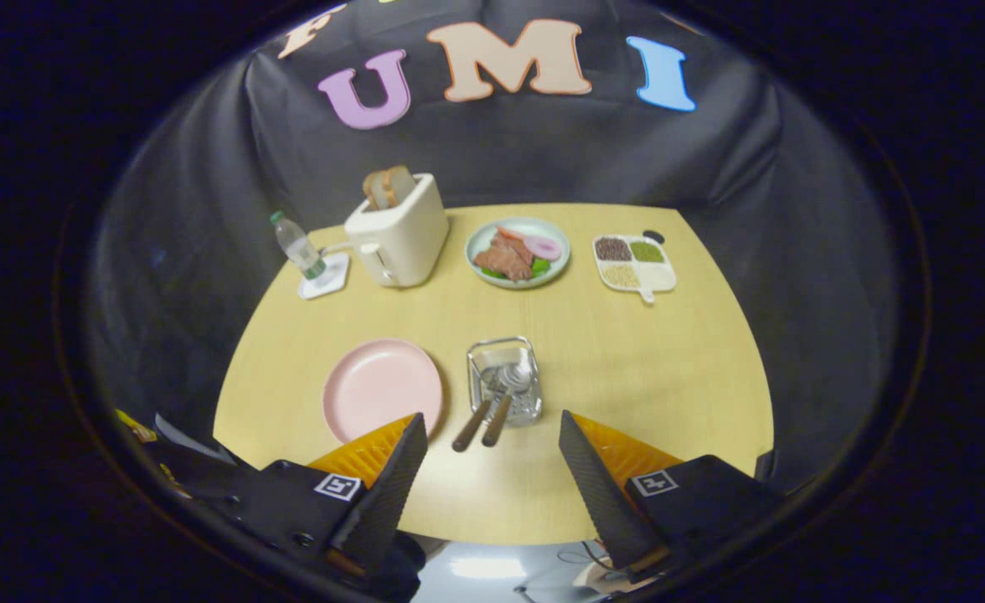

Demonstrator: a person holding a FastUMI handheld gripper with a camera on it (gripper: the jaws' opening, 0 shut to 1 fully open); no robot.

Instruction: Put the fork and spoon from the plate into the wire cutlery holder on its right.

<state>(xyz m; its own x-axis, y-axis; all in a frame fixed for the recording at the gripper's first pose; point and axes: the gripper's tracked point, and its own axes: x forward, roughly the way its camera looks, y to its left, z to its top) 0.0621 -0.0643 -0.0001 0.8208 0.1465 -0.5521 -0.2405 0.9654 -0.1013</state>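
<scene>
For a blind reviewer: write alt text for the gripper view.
The fork and spoon lie in the wire cutlery holder, handles poking out, beside an empty pink plate on a wooden table. The open gripper hovers short of them, holding nothing.

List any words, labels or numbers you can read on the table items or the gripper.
No text can be read.
Water bottle: label too small to read.
Gripper: square markers, patterns and not words. Its fingers stand open on nothing; the cutlery handles stick out of the wire cutlery holder just ahead.
</scene>
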